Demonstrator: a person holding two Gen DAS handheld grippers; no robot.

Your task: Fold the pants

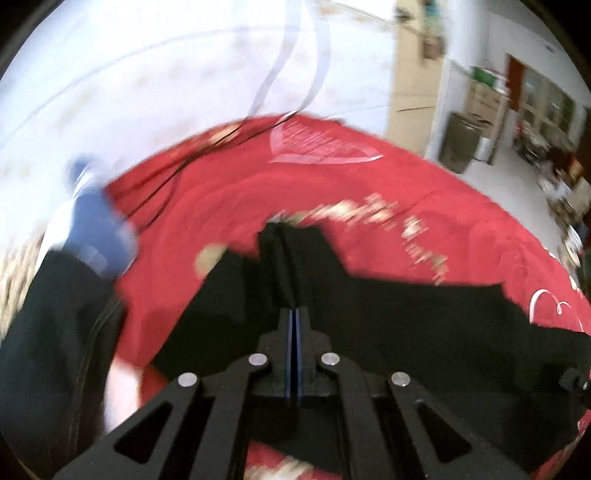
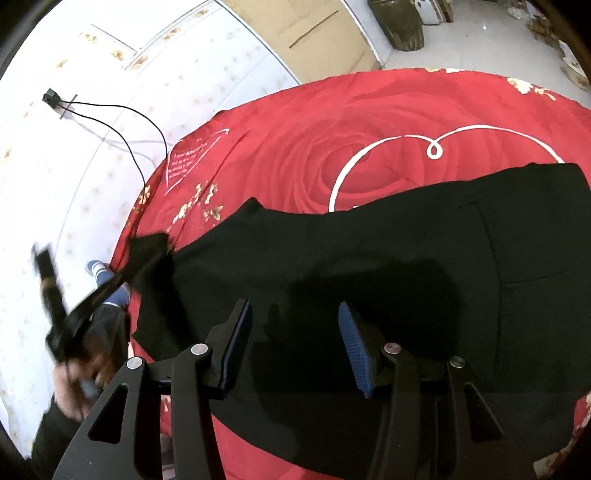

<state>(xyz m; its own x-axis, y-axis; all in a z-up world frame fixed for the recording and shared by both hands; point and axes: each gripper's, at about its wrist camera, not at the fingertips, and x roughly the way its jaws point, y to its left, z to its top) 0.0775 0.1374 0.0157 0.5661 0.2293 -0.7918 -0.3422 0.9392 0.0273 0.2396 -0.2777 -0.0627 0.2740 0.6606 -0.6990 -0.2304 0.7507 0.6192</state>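
Black pants [image 2: 369, 258] lie spread across a red rose-print bedspread [image 2: 314, 129]. My right gripper [image 2: 295, 343] is open, its blue-padded fingers [image 2: 352, 347] hovering just above the middle of the pants, holding nothing. My left gripper [image 1: 293, 266] is shut on a corner of the pants [image 1: 406, 314] and lifts that end; the view is motion-blurred. In the right wrist view the left gripper [image 2: 122, 273] shows blurred at the left, pulling up the leg end [image 2: 147, 247] of the pants.
The bed's left edge [image 2: 125, 236] borders a pale patterned floor [image 2: 74, 166] with a black cable [image 2: 122, 122]. The person's foot in a blue sock [image 2: 105, 277] stands beside the bed. Cardboard [image 2: 314, 37] and a dark bin [image 2: 399, 22] lie beyond the bed.
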